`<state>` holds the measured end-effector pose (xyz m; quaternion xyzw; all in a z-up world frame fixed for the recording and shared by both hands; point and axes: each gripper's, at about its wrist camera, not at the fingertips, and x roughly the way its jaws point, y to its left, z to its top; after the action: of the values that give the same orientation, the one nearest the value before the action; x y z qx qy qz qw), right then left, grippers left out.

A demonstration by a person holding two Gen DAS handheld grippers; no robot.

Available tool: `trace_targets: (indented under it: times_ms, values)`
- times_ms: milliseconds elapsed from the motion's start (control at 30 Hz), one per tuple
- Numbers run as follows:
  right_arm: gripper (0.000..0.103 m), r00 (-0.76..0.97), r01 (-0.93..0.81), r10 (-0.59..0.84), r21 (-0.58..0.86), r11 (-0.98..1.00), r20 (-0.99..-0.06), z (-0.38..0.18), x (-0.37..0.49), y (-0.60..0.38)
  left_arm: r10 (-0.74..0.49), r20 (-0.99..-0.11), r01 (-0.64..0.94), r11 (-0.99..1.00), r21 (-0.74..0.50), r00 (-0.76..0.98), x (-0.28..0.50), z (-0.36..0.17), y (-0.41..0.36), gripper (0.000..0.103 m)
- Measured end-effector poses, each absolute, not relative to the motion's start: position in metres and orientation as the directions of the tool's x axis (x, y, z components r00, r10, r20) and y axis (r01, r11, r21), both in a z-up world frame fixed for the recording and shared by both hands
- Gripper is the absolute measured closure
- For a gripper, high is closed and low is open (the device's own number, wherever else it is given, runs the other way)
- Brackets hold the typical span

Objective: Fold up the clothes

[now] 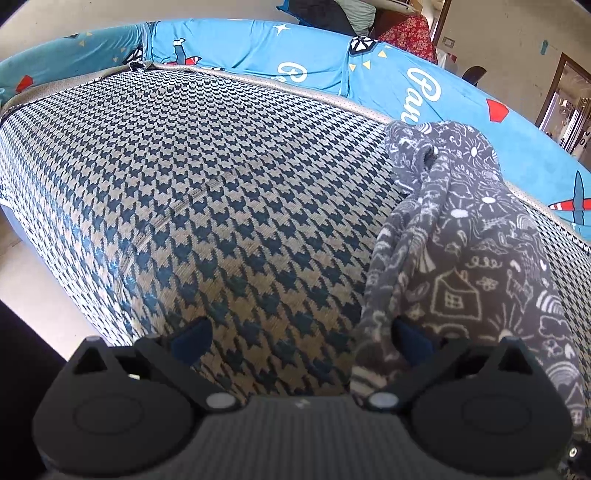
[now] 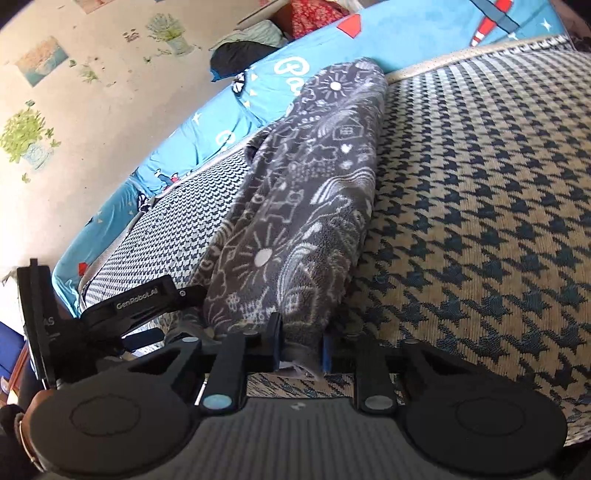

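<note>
Grey fleece garment [image 2: 295, 206] lies bunched lengthwise on the houndstooth mat [image 2: 480, 221]; your right gripper [image 2: 300, 349] pinches its near end, left gripper [image 1: 295, 332] spread wide beside it. Soft, limp: grip hems.

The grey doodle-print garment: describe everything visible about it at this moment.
The grey garment is soft, fleecy-looking fabric printed with white doodles of houses, suns and clouds. It lies bunched in a long ridge on the houndstooth cover, its far end near the blue sheet. The right gripper is shut on its near edge; the left gripper is open, one finger against it.
</note>
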<state>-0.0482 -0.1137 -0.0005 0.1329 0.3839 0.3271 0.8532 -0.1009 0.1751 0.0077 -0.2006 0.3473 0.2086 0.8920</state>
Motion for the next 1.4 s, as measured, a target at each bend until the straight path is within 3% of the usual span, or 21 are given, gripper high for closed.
trace_targets:
  times_ms: [100, 433, 733, 933, 1400]
  values:
    - [0.084, 0.505, -0.513, 0.656, 0.416, 0.751, -0.561, 0.007, -0.059, -0.11, 0.242, -0.689, -0.519, 0.825, -0.225, 0.683, -0.103, 0.011, 0.177, 0.0]
    - [0.083, 0.468, -0.464, 0.631, 0.435, 0.771, -0.619, -0.005, -0.052, -0.108, 0.294, -0.663, -0.509, 0.847, -0.153, 0.688, -0.098, 0.015, 0.164, 0.0]
    - [0.06, 0.527, -0.453, 0.548, 0.331, 0.828, -0.65, 0.005, -0.059, -0.112, 0.313, -0.635, -0.508, 0.849, -0.147, 0.707, -0.097, 0.021, 0.159, 0.0]
    - [0.052, 0.53, -0.46, 0.531, 0.302, 0.835, -0.661, 0.008, -0.062, -0.116, 0.328, -0.61, -0.504, 0.852, -0.138, 0.721, -0.098, 0.025, 0.155, 0.0]
    - [0.047, 0.49, -0.523, 0.553, 0.28, 0.805, -0.674, 0.019, -0.077, -0.119, 0.357, -0.552, -0.516, 0.842, -0.16, 0.754, -0.105, 0.037, 0.152, 0.0]
